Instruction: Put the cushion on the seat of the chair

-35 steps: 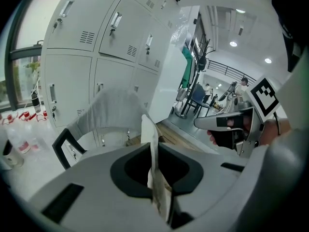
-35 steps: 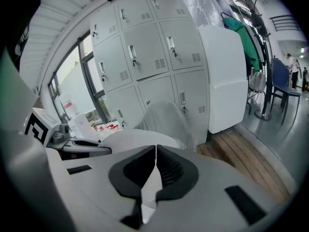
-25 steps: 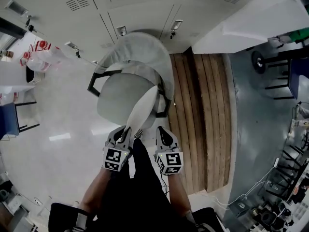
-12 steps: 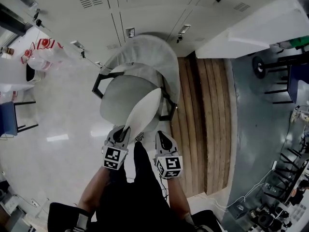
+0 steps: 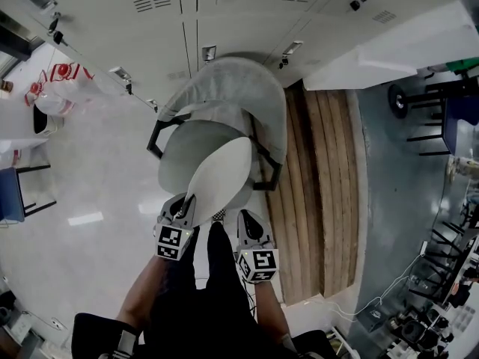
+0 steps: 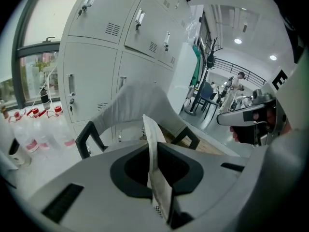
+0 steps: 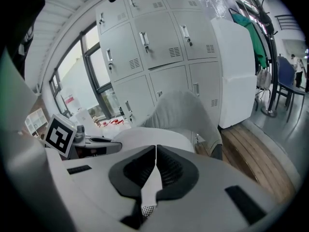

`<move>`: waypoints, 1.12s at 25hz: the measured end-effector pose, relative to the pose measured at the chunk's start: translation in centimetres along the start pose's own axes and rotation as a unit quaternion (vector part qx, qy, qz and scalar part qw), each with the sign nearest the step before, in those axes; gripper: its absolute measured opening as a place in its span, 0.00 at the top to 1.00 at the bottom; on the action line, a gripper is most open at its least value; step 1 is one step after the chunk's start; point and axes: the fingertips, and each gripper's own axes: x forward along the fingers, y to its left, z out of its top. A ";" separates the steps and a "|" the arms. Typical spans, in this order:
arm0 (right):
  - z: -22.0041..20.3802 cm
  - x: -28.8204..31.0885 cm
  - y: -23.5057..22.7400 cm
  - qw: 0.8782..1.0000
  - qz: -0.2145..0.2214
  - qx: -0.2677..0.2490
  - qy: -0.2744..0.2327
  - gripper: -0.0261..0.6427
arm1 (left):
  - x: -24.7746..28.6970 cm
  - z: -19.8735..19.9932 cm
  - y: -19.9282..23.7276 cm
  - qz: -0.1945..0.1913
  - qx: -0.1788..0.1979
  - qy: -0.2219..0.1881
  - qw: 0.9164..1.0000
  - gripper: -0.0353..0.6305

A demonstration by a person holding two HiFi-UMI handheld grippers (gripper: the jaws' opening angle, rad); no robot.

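Over the seat (image 5: 178,149) of the grey chair (image 5: 228,88), the white cushion (image 5: 219,176) is held tilted and has not yet been laid flat. Lowering and release are judged to remain. The cushion is carried by the left claw (image 5: 184,206), which is clamped on its near edge. The right claw (image 5: 248,223) is seen with its jaws together, just beside the cushion, and nothing is evidently gripped. The pinched fabric edge is shown only in the left gripper view, and the cushion's place above the seat only in the head view.
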 end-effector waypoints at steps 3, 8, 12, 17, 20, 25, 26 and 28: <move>-0.2 1.0 0.6 1.000 -0.007 0.005 0.001 0.92 | 0.3 -0.6 1.9 0.001 -0.006 0.004 1.000 0.89; -0.6 2.9 1.2 1.000 -0.013 0.013 0.006 0.92 | 1.2 -1.6 5.0 0.008 -0.016 0.008 1.000 0.89; -1.4 4.5 2.0 1.000 -0.011 0.017 0.016 0.92 | 1.8 -2.7 7.0 0.013 -0.026 0.011 1.000 0.89; -2.4 6.4 3.4 0.999 -0.007 0.017 0.029 0.92 | 2.3 -4.8 9.3 0.021 -0.035 0.023 0.999 0.89; -3.0 7.5 4.2 0.999 -0.004 0.019 0.036 0.92 | 2.7 -5.9 10.7 0.027 -0.040 0.028 0.998 0.89; -3.8 9.2 4.9 0.999 -0.001 0.017 0.047 0.92 | 3.8 -7.4 12.8 0.034 -0.052 0.032 0.998 0.89; -3.9 9.5 5.0 0.999 -0.001 0.017 0.048 0.92 | 4.0 -7.7 13.3 0.036 -0.053 0.032 0.997 0.89; -4.1 10.1 5.2 0.999 -0.001 0.019 0.048 0.92 | 4.5 -8.4 14.2 0.038 -0.054 0.034 0.997 0.89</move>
